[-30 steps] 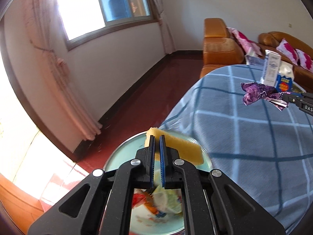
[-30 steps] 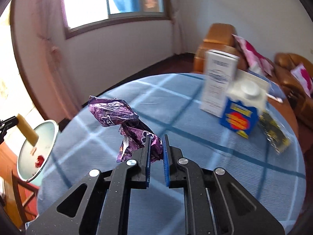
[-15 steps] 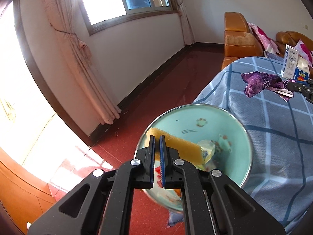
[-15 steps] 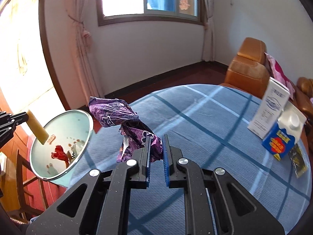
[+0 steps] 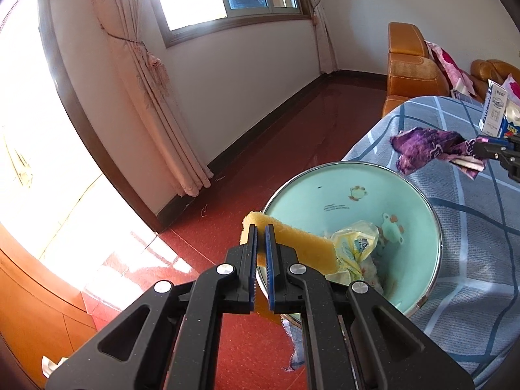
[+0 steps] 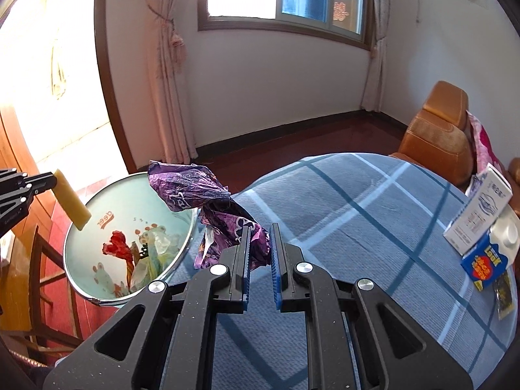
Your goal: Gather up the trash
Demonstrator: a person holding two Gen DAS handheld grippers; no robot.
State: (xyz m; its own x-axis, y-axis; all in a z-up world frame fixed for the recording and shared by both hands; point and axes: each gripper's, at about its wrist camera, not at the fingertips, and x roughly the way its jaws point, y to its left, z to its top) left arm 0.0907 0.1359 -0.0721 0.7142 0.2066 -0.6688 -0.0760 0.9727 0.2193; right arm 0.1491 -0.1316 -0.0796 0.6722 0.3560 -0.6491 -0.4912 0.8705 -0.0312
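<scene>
Left gripper (image 5: 261, 227) clamped on yellow sponge (image 5: 299, 247) above mint bin (image 5: 351, 175) beside table (image 5: 471, 260); right gripper (image 6: 260, 230) clamped on purple wrapper (image 6: 195, 188), held near bin rim, over table edge

Changes recorded:
- Left gripper (image 5: 261, 232), clamped on the yellow sponge (image 5: 294, 247): shifted across the bin mouth; the sponge now lies over the near-left rim instead of covering the centre.
- Mint-green bin (image 5: 344, 191): its interior, earlier mostly hidden, now shows the trash inside (image 5: 356, 243).
- Right gripper (image 6: 259, 232), pinching the purple wrapper (image 6: 195, 191): carried from mid-table toward the table edge; the wrapper's upper end now overlaps the bin rim (image 6: 191, 227) in the right wrist view.
- Cartons (image 6: 484, 221): now at the far right of that view.
</scene>
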